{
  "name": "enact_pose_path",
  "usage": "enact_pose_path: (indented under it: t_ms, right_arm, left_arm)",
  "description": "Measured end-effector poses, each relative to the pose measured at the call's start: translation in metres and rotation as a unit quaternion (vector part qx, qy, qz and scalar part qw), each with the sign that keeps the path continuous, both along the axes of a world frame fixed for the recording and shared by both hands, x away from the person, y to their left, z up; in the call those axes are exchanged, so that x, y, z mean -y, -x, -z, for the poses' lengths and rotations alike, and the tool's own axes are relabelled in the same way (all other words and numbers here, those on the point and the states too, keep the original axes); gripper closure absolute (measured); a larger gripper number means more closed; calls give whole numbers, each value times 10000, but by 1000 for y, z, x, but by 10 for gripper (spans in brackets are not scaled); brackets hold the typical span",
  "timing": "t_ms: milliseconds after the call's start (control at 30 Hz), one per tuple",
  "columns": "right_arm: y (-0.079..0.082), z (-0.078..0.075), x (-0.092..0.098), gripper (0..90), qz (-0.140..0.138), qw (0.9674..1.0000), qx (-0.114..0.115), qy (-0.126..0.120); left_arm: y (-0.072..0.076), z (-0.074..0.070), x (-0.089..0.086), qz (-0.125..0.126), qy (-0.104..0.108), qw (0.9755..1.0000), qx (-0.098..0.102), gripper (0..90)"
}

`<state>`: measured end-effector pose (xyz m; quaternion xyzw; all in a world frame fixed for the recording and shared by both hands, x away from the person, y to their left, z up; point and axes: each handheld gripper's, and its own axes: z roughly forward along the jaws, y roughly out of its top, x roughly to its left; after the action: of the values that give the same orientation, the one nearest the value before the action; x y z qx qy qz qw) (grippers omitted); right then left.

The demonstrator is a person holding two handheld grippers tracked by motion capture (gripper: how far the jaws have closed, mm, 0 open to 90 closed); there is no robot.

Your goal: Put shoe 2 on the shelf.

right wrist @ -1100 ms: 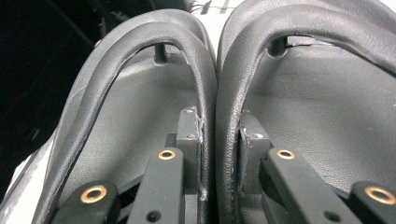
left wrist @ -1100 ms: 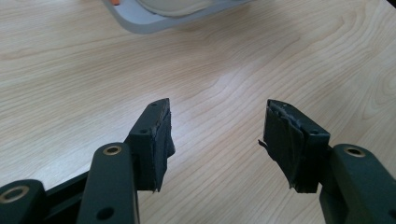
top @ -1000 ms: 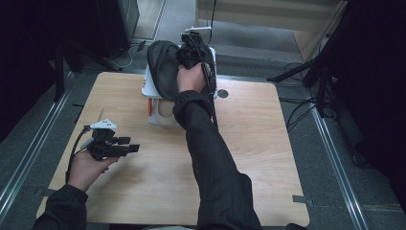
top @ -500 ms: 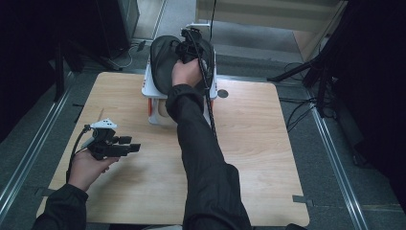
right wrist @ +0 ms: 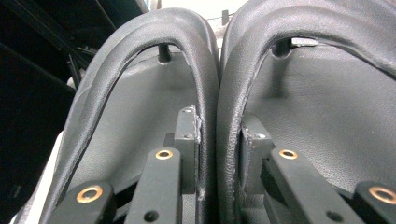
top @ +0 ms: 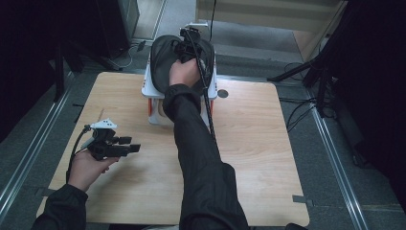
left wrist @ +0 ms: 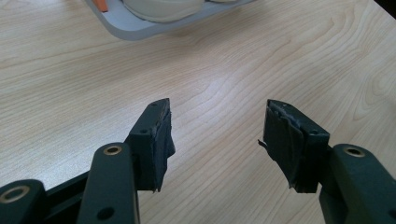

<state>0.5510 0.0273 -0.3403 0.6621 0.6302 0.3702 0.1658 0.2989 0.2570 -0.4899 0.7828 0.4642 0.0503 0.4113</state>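
Wooden table [top: 249,158] takes up the middle of the high view, and a white rack [top: 152,98] stands at its upper edge, left of centre. Black slippers [top: 165,57], a pair, sit side by side on top of the rack at upper centre. The person's right arm reaches up the frame to them, and the right gripper [top: 187,44] rests on the pair. In the right gripper view its jaws straddle the two inner straps [right wrist: 215,98], which press together in the middle of the frame; each pad lies against a strap from the outside, clamping them. The left gripper [top: 125,146] is at the lower left of the high view, well apart from the rack. Its jaws stand wide over bare wood, nothing between them.
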Motion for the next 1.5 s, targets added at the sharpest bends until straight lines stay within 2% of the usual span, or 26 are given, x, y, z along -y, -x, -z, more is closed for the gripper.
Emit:
enact_pose_path:
  t_ms: [300,400,533,800,1100,1333,1500]
  right_arm:
    - [0,0,3,735,-82,9999,-25,-89]
    - [-1,1,3,686,-179,9998,-31,-126]
    - [-3,2,6,678,-334,9994,-65,-111]
    - [1,3,3,598,-485,9988,57,-12]
    - [10,3,9,578,-608,9981,114,-9]
    - [21,1,14,565,-863,9962,60,41]
    - [34,0,22,579,-1017,9947,141,-66]
  left_arm:
    - [0,0,0,-19,-11,10000,1,426]
    - [0,0,0,-10,-8,10000,-3,426]
    - [1,0,0,-4,-19,10000,-5,426]
    - [0,1,1,-28,-15,10000,0,426]
    - [0,1,0,-1,-81,10000,4,426]
    - [0,2,1,-49,-75,10000,7,426]
    - [-1,2,1,-56,-110,9999,-19,426]
